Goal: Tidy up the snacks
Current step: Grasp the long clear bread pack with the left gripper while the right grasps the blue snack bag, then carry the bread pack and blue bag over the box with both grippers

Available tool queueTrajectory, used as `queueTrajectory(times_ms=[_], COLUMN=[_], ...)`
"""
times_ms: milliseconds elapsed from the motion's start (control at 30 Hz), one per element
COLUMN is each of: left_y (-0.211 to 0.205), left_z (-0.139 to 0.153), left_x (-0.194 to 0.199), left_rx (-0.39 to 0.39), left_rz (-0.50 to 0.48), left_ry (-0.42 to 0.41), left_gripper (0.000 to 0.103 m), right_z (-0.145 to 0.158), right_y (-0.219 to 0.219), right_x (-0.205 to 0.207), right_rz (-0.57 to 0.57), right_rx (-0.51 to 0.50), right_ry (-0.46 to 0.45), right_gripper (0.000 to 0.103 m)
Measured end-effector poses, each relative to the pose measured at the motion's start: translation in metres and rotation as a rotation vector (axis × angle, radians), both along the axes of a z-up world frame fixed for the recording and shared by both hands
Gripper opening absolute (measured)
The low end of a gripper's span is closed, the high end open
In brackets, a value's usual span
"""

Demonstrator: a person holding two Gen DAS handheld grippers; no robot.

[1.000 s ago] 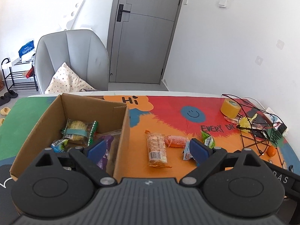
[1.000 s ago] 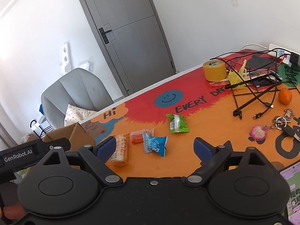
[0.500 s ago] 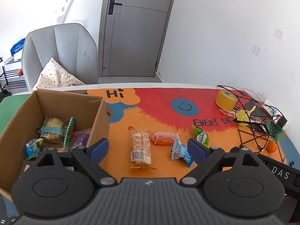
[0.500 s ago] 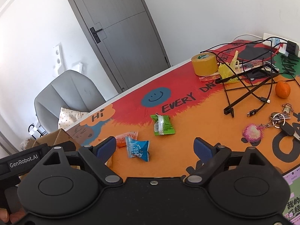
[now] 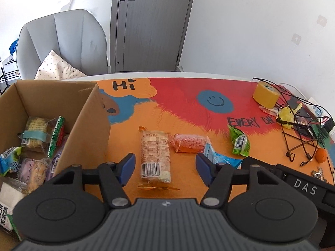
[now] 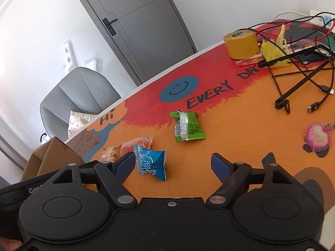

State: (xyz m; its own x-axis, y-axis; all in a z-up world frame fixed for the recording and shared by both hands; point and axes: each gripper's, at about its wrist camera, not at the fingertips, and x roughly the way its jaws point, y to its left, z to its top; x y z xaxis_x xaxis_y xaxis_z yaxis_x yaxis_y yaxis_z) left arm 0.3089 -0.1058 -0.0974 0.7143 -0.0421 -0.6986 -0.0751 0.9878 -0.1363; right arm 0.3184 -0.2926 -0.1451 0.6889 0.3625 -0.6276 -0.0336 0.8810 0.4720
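The left tool (image 5: 164, 167) is spread wide, holding nothing, its blue fingers either side of a long clear biscuit packet (image 5: 155, 152) with a barcode label. The right tool (image 6: 172, 165) is likewise released above the desk (image 6: 240, 129), a blue packet (image 6: 151, 164) just beside its left finger. Four loose snacks lie mid-desk: the biscuit packet, an orange packet (image 5: 188, 143) touching it, the blue one, and a green packet (image 6: 187, 126) set apart. One cardboard box (image 5: 92, 125) at the desk's left edge holds several wrapped snacks.
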Motion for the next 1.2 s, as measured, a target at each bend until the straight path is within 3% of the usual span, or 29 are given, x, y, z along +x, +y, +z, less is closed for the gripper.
queueTrajectory(times_ms=[333,500,567,600,667,967,1200], left_y=[0.006,0.010,0.011,0.010,0.010,0.012,0.014], left_z=[-0.034,-0.036,-0.036,-0.036,-0.036,-0.021,-0.004], left_x=[0.022,0.024,0.024,0.024,0.022,0.011,-0.007], left_rx=[-0.022,-0.004,-0.001,0.006,0.007,-0.029,-0.040], left_rz=[0.031,0.052,0.057,0.056,0.049,0.047,0.043], left_ry=[0.062,0.043,0.042,0.040,0.037,0.027,-0.004], left_gripper=[0.053,0.047,0.033,0.033,0.033,0.033,0.033], right_z=[-0.017,-0.017,-0.016,-0.016,-0.017,-0.018,-0.001], right_y=[0.020,0.031,0.036,0.038,0.040,0.033,0.025], right_x=[0.021,0.022,0.022,0.022,0.022,0.013,-0.003], right_rz=[0.080,0.106,0.120,0.124,0.128,0.102,0.061], right_rx=[-0.024,-0.078,-0.117,-0.123,-0.128,-0.036,-0.034], right_ry=[0.009,-0.001,-0.006,-0.009,-0.013,0.025,-0.013], right_gripper=[0.078,0.071,0.062,0.058,0.033,0.031,0.031])
